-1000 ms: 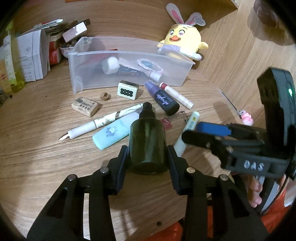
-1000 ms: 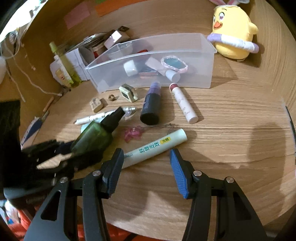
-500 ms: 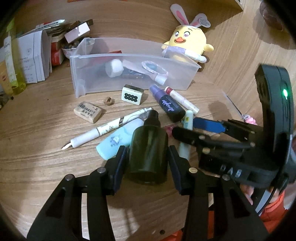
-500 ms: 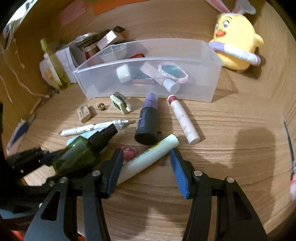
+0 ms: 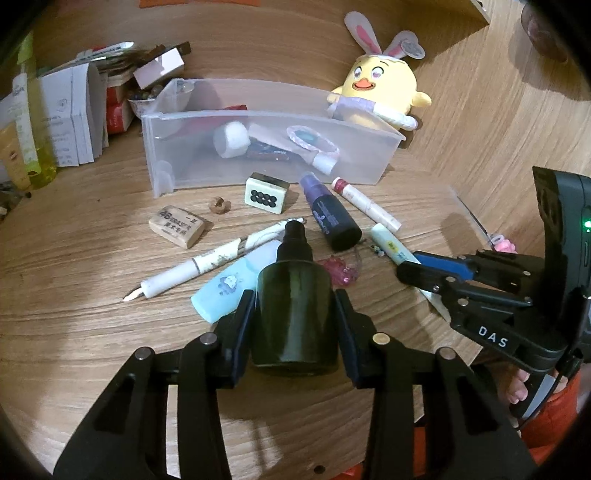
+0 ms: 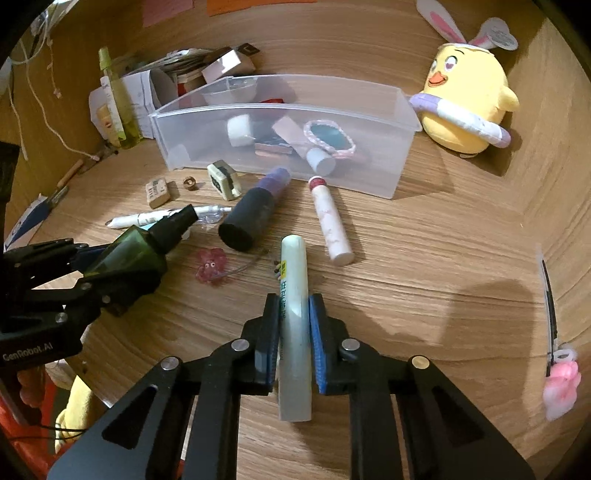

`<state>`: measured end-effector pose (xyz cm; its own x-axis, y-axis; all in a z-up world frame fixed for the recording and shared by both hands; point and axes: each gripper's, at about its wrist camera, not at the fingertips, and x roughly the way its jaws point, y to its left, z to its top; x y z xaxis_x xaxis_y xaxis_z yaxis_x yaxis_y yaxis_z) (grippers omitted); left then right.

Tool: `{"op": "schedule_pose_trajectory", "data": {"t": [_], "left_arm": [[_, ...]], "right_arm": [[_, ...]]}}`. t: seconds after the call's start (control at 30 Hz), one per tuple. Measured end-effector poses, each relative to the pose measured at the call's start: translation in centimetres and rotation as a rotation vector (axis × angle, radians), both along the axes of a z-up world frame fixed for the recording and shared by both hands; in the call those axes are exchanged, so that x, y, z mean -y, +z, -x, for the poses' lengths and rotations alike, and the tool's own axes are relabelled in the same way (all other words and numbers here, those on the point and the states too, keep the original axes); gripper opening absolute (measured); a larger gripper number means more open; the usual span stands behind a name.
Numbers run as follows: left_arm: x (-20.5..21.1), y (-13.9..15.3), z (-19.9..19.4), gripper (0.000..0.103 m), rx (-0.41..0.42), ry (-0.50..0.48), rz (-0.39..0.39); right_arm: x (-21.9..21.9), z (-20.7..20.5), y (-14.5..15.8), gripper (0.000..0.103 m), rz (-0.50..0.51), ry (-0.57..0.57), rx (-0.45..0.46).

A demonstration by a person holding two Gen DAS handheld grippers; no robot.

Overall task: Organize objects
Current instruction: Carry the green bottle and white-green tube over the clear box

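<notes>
Several items in clear bin [image 6: 369, 181] | sponge [image 6: 239, 131] | mirror [image 6: 328, 137]

The tabletop [image 6: 424, 258] is of light wood with long grain lines, and a warm light falls on it from above, so dark soft shadows lie on its right part. Behind the far edge a wooden wall [image 6: 351, 40] of the same colour rises. On this wall, near the top, an orange paper [image 6: 258, 4] and a pink paper [image 6: 166, 9] are stuck. At the far left corner a thin white cord [image 6: 40, 92] hangs down along the wall. Below the near edge something orange-red [image 5: 554, 417] shows, too blurred to tell.
</notes>
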<state>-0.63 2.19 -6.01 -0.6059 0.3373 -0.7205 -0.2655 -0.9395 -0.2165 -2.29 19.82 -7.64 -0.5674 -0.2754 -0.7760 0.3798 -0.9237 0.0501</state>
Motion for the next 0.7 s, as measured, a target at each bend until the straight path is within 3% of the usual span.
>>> {"op": "schedule_pose_trajectory", "data": {"t": [0.7], "left_arm": [[2.2, 6.4, 2.0, 0.041, -0.173, 0.095, -0.047]], "right_arm": [[-0.9, 1.5, 7.8, 0.014, 0.127, -0.018, -0.212]]}}
